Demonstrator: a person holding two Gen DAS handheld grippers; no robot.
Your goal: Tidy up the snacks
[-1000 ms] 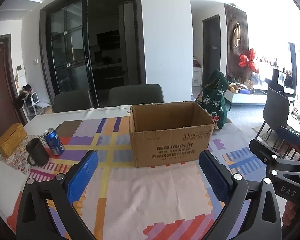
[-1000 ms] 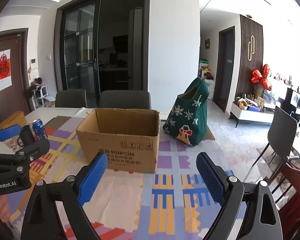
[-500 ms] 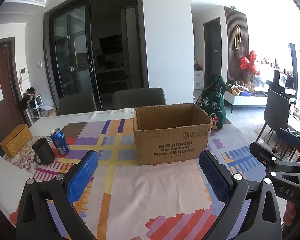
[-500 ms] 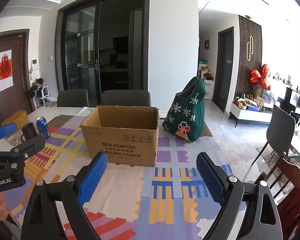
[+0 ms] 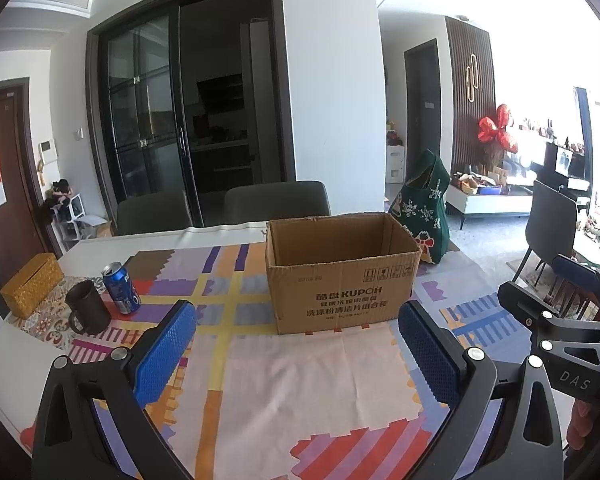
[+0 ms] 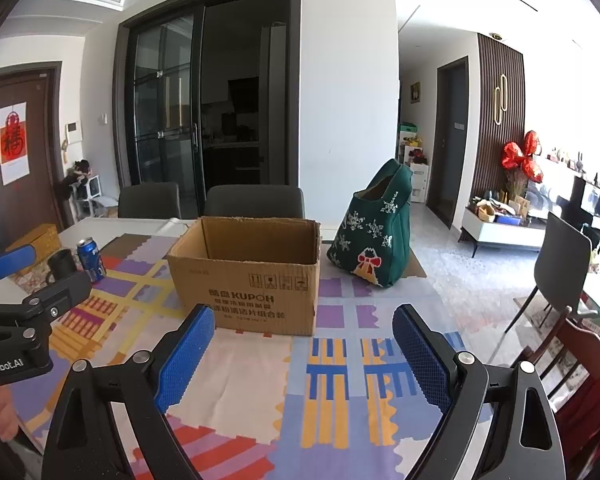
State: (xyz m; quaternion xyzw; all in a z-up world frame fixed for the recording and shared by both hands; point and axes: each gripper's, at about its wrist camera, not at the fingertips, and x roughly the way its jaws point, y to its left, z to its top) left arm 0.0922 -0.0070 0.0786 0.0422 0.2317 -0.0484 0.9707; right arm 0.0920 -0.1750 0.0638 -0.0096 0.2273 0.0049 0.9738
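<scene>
Hovering above the patterned tablecloth [image 5: 300, 380], both tools empty. Left gripper [image 5: 296, 356]: blue pads [image 5: 166, 356] spread wide, nothing between them, held over the pale patch of cloth just short of the cardboard box [image 5: 340, 276]. Right gripper [image 6: 304, 356]: likewise spread wide, nothing pinched, aimed at the box's right front corner and the cloth beside it. Right tool's body also seen at the right edge of the left view, left tool's at the left edge of the right view, so side by side, apart.

Box upright near the table's middle, top open, flaps out of sight, inside seen only in part and bare brown where visible. Green felt bag [image 6: 374, 232] with snowflakes standing upright to the box's right, near the far right table edge, apart from the box. Blue soda can [image 5: 120, 288] upright left of the box, well apart from it, just beside a dark mug [image 5: 87, 312]. Yellow woven box [image 5: 32, 284] farther left at the table edge. Two grey chairs [image 5: 276, 204] behind the table's far side.
</scene>
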